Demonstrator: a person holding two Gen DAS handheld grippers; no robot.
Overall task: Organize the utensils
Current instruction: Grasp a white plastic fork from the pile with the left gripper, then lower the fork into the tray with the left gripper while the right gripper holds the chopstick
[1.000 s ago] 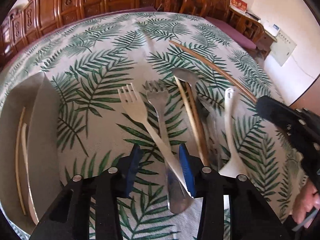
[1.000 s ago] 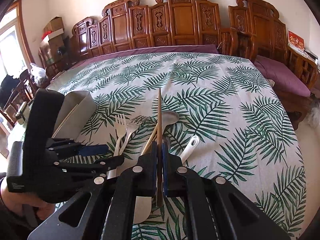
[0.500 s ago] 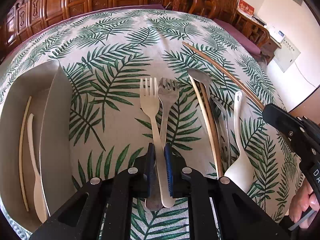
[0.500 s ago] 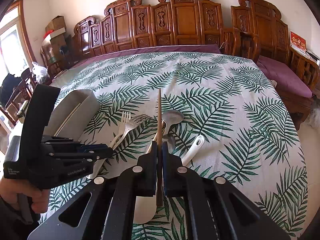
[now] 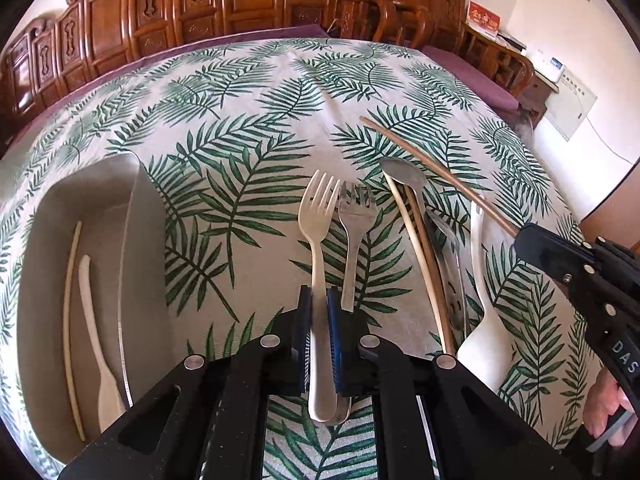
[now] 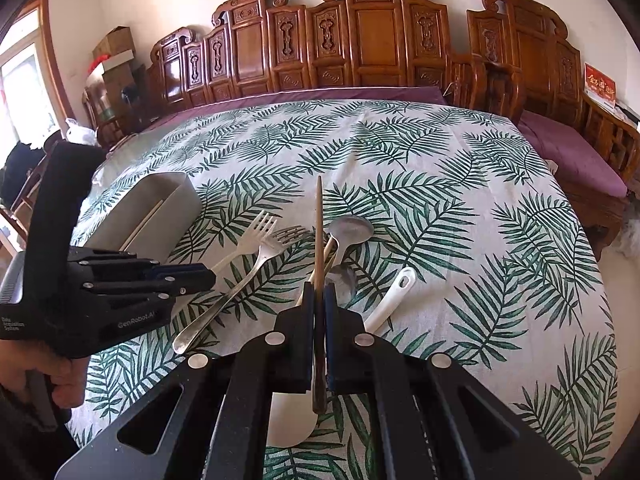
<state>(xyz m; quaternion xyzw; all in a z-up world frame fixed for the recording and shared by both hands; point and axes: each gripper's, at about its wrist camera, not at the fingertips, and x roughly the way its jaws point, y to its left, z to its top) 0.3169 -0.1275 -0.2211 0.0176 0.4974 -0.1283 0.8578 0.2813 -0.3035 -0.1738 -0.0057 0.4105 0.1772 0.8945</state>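
Partly hidden, the white fork's (image 5: 317, 240) handle sits clamped inside left tongs (image 5: 318, 312).

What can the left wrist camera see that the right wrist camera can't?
Only the left wrist view looks down into the grey tray, showing a white utensil lying beside the pale stick inside.

Only the right wrist view shows the window and the cardboard boxes in the corner.

Both show the left gripper shut on the white fork, the right gripper shut on a brown chopstick, the metal fork, and the leaf-print tablecloth.
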